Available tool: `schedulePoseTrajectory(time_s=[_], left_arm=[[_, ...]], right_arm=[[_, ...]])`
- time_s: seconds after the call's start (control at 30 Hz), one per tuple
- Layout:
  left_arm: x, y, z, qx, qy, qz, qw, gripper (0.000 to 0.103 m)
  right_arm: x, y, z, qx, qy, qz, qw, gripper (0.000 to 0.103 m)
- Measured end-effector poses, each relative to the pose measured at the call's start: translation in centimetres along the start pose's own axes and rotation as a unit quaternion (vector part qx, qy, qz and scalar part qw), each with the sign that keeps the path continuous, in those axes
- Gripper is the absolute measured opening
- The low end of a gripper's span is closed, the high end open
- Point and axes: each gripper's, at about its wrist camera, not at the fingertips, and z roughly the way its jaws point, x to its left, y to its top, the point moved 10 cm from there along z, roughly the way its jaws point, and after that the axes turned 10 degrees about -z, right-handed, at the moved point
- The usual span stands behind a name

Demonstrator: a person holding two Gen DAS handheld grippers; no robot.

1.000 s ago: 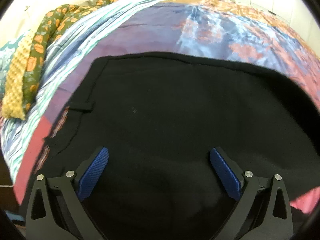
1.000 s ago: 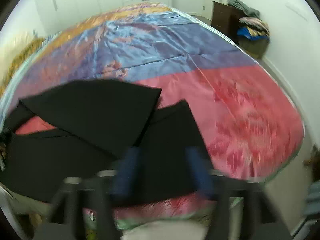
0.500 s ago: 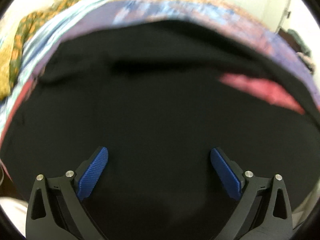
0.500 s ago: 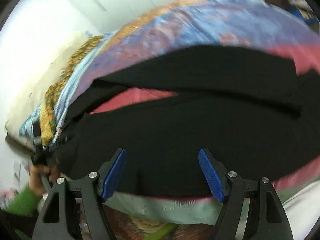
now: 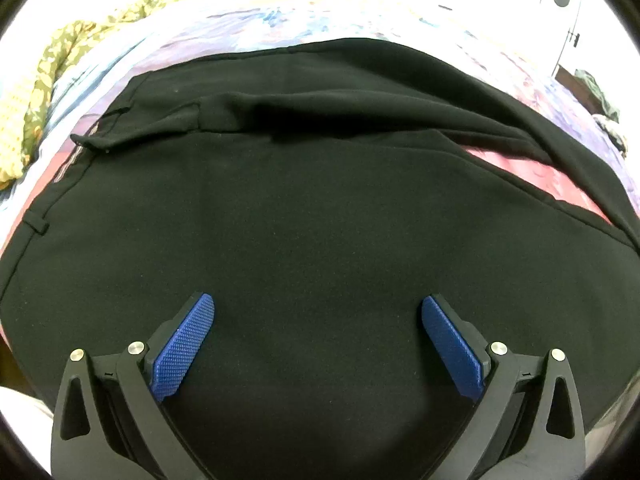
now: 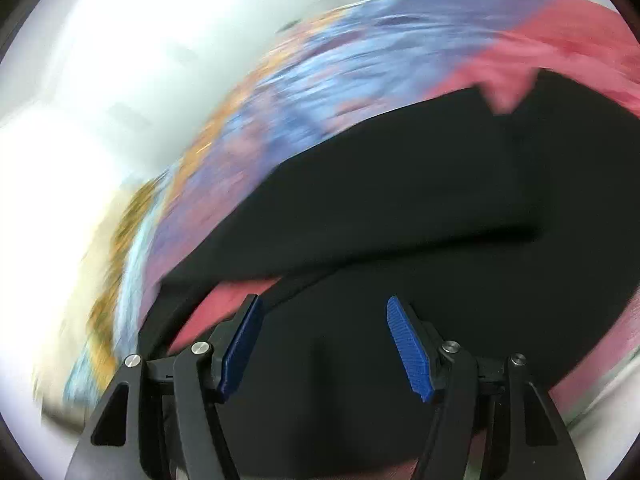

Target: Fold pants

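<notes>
Black pants (image 5: 320, 208) lie spread on a bed covered by a pink, blue and orange bedspread (image 5: 304, 20). The waistband with its belt loops runs along the left in the left wrist view. My left gripper (image 5: 318, 312) hovers over the upper part of the pants, its blue pads wide apart and nothing between them. In the blurred right wrist view the two pant legs (image 6: 420, 200) lie apart with pink bedspread (image 6: 228, 300) showing between them. My right gripper (image 6: 322, 312) hangs over the near leg; its jaws are closing, with black cloth below them and no visible pinch.
A rolled green and orange floral cloth (image 5: 52, 64) lies along the bed's far left edge. A white wall and a door (image 5: 560, 8) stand behind the bed. The bed's near edge (image 6: 608, 392) shows at the lower right of the right wrist view.
The left gripper slid across the pants toward the waistband area, then held still. The right gripper rolled and dropped closer to the legs, its pads drawing nearer together.
</notes>
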Motion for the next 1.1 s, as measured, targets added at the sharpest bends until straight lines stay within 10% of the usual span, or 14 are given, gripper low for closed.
schedulePoseTrajectory(time_s=[0.2, 0.33, 0.43, 0.57, 0.73, 1.1], left_arm=[[0.0, 0.1, 0.3, -0.006, 0.009, 0.005, 0.9999, 0.103], [0.0, 0.2, 0.1, 0.006, 0.011, 0.006, 0.9999, 0.103], [-0.2, 0.4, -0.8, 0.038, 0.01, -0.001, 0.9992, 0.102], [-1.7, 4.7, -3.0, 0.045, -0.086, -0.067, 0.993, 0.102], [-4.1, 13.8, -0.5, 0.07, -0.183, -0.152, 0.9688, 0.102], [-4.7, 19.9, 8.7, 0.142, -0.193, -0.271, 0.9323, 0.102]], right_arm=[[-2.9, 2.9, 0.8, -0.044, -0.036, 0.084, 0.995, 0.06], [-3.6, 3.3, 1.9, -0.019, -0.027, 0.077, 0.996, 0.007], [-2.2, 4.1, 0.3, -0.02, -0.01, 0.045, 0.999, 0.006], [2.7, 5.7, -3.7, -0.04, 0.033, -0.05, 0.997, 0.006], [7.9, 6.4, -7.9, -0.051, 0.084, -0.126, 0.987, 0.006], [13.3, 2.8, -16.0, -0.067, 0.174, -0.234, 0.954, 0.006]])
